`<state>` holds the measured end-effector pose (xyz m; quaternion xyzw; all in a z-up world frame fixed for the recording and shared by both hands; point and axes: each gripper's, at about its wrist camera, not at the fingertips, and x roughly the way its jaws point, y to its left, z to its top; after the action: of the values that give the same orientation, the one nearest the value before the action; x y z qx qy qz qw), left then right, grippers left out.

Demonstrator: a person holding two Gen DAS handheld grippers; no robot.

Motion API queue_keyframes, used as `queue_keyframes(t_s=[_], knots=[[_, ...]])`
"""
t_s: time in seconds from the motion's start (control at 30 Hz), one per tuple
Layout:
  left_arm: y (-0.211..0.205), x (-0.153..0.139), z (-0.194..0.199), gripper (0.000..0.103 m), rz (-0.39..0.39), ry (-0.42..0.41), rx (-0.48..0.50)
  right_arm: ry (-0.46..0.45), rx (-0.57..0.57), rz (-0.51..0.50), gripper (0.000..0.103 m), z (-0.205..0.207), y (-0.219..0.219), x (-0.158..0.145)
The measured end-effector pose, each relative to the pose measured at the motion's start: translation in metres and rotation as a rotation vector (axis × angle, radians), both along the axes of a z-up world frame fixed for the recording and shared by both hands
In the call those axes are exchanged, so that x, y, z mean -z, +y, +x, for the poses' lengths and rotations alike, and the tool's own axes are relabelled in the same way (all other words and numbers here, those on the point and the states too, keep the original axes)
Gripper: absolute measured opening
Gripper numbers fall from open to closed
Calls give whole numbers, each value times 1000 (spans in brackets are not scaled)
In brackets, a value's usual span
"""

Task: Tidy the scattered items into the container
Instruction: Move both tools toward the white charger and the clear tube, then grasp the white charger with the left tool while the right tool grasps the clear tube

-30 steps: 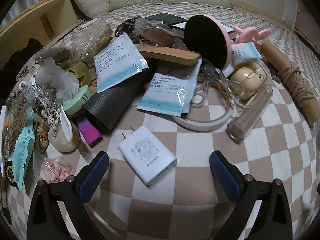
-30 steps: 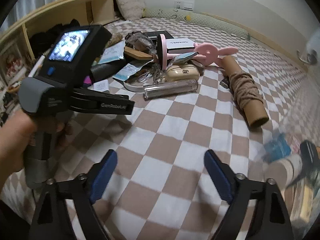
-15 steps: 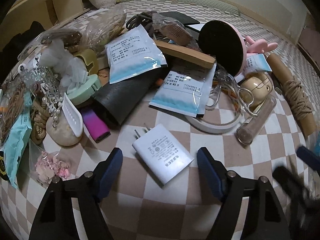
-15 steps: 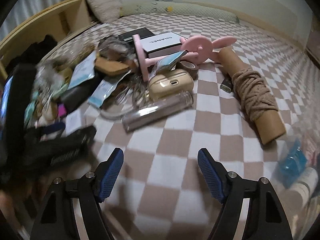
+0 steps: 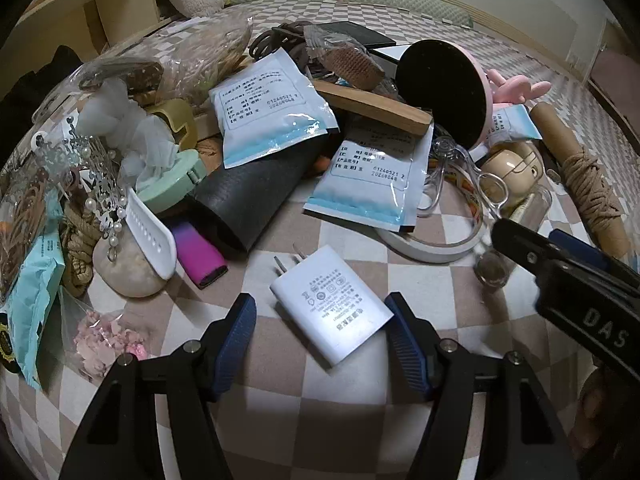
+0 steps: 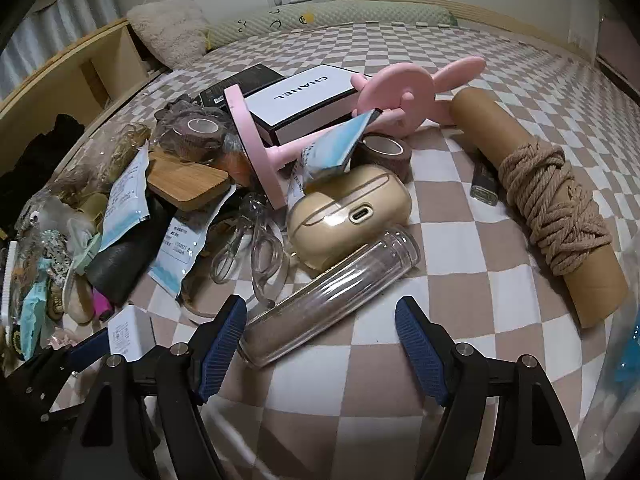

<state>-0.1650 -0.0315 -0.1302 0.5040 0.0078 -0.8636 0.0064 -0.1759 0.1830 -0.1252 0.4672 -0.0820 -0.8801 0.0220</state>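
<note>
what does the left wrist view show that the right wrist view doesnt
Only the left wrist view: the white charger's printed face between the closing left hand-held gripper, not yet pinched, and a pink packet.

Only the right wrist view: the Chanel box, the brown tape roll and the whole clear tube between the open right hand-held gripper.

Both: the rope-wrapped cardboard tube, beige case, checkered bedcover.

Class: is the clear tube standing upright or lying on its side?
Lying on its side: the clear tube rests lengthwise on the checked cover.
</note>
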Motion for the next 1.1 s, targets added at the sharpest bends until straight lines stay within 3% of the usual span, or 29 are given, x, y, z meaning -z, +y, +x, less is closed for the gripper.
queue_keyframes(t_s=[0.23, 0.5, 0.9, 1.0, 1.1], knots=[[-6, 0, 0, 67, -1, -3, -5, -19, 6, 55, 77, 15, 21, -9], [-13, 0, -3, 67, 7, -3, -12, -116, 30, -59, 77, -7, 6, 2], [-21, 1, -11, 67, 3, 0, -14, -229, 20, 49, 77, -30, -10, 7], [-24, 0, -14, 67, 6, 0, -15, -234, -28, 64, 69, -26, -9, 6], [-29, -1, -17, 67, 17, -4, -19, -237, -85, 73, 47, -16, -7, -1]])
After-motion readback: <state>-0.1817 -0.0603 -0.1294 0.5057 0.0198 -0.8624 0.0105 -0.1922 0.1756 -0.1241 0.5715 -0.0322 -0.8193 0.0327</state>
